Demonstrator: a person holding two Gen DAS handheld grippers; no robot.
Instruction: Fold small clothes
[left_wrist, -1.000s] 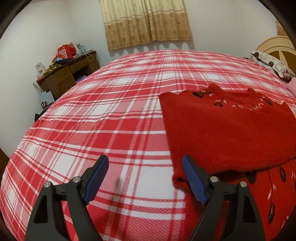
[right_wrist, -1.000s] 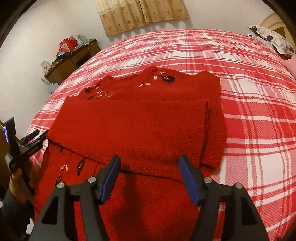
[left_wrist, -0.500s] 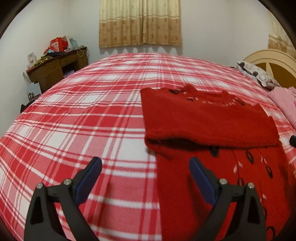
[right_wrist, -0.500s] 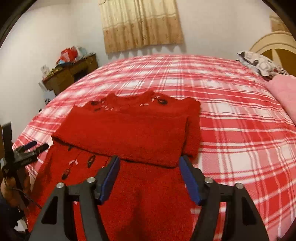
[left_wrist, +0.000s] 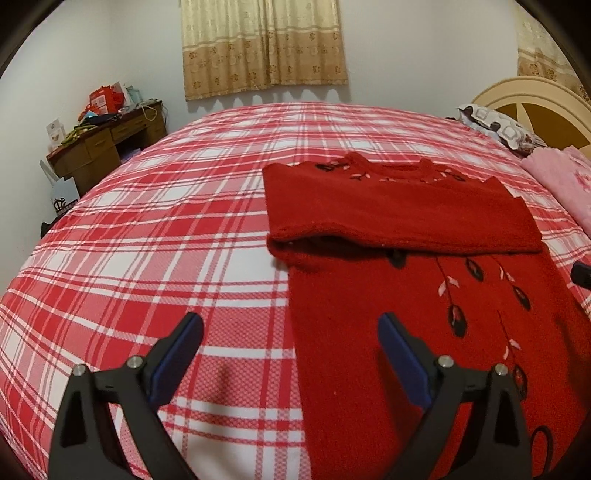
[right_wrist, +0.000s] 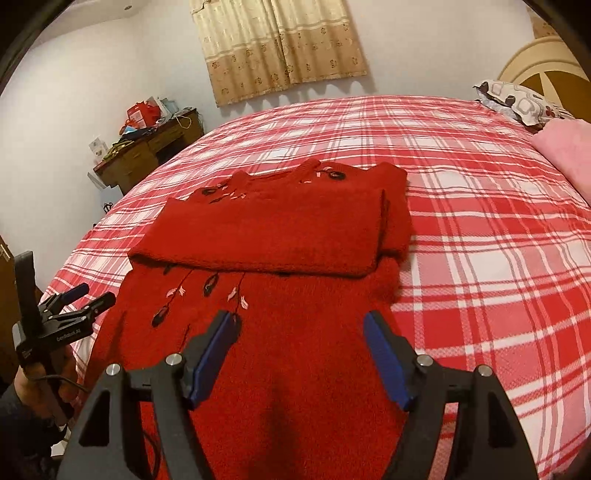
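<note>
The red sweater lies flat on the bed's red-and-white plaid cover, its neckline toward the far wall. Its sleeves are folded across the chest as a horizontal band, and below that band the body shows embroidered black leaves and pink flecks on thin stems.

The right claw hovers over the lower body of the sweater with its 2 blue-padded jaws spread apart and nothing between them; the pads do not press on the knit. The left claw hangs over the sweater's left edge, jaws wide, 1 pad above the plaid cover and the other above the red knit, gripping nothing. In the right wrist view the left claw also shows at the bed's left side, held in a hand.

At the head of the bed, to the right, sit a patterned pillow and a pink blanket before a cream headboard. A beige curtain hangs on the far wall, and a cluttered wooden desk stands in the left corner.
</note>
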